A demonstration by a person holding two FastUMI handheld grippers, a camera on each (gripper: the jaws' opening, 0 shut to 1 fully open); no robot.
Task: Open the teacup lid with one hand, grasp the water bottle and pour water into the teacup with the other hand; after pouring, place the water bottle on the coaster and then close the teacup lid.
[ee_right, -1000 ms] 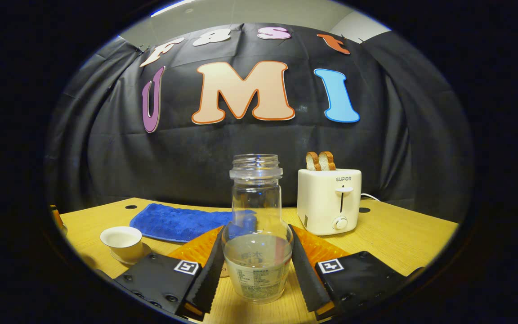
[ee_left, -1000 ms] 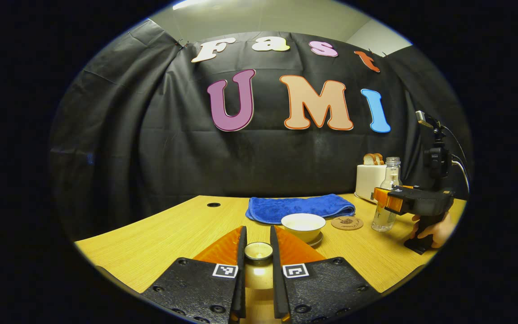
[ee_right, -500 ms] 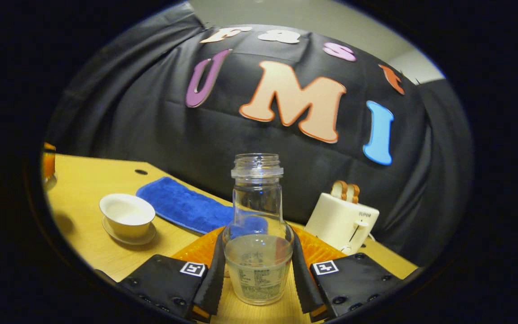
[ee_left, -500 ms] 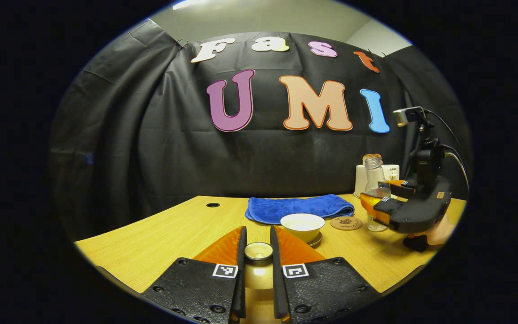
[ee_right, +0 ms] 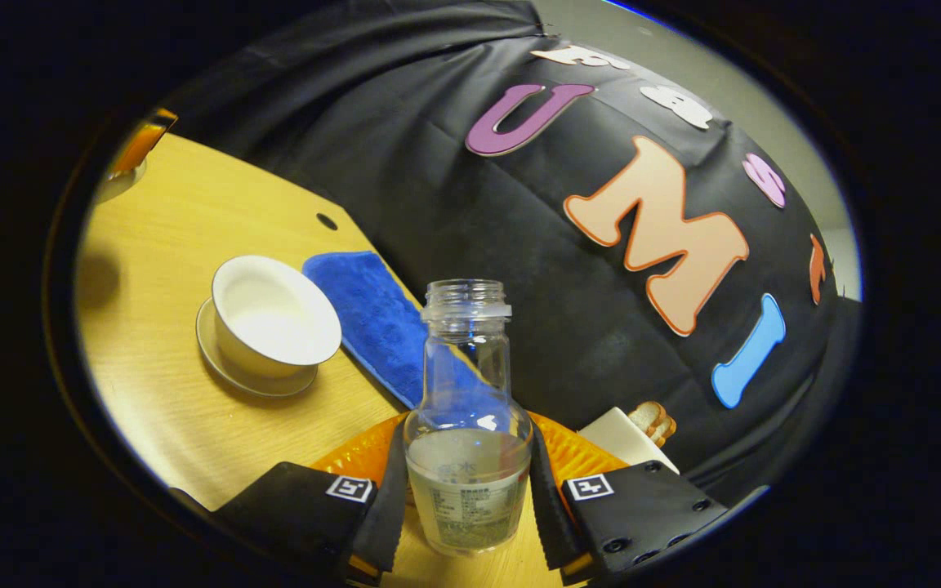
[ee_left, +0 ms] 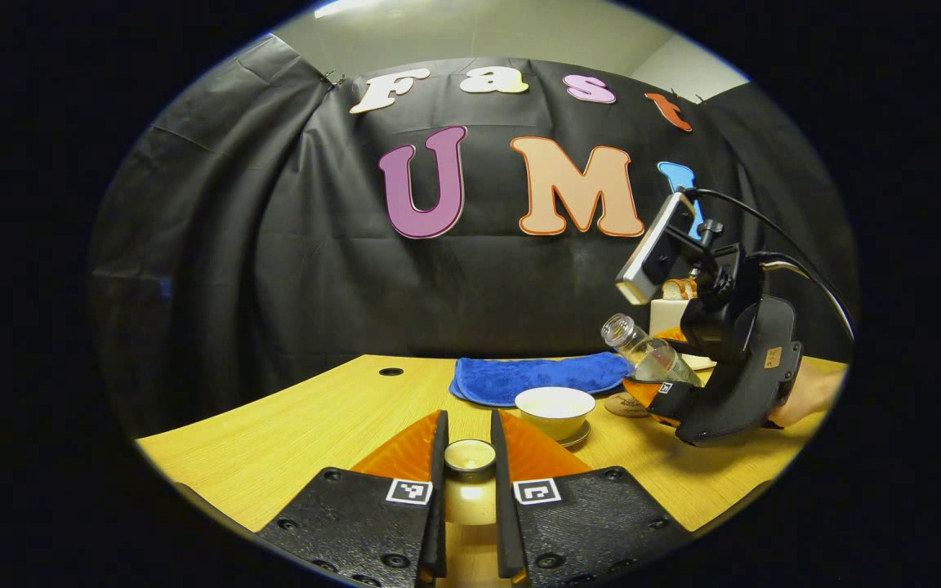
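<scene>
I see my right gripper (ee_right: 466, 498) pinching the water bottle (ee_right: 468, 425), tilted above the desk (ee_left: 291, 416) beside the open teacup (ee_left: 554, 411), while my left gripper (ee_left: 469, 482) clamps the teacup lid (ee_left: 470, 456).

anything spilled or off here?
No spill visible. The water bottle is tilted toward the open teacup, held by the right hand-held gripper, as expected for pouring. The left hand-held gripper holds the lid aside. Nothing stands out.
</scene>
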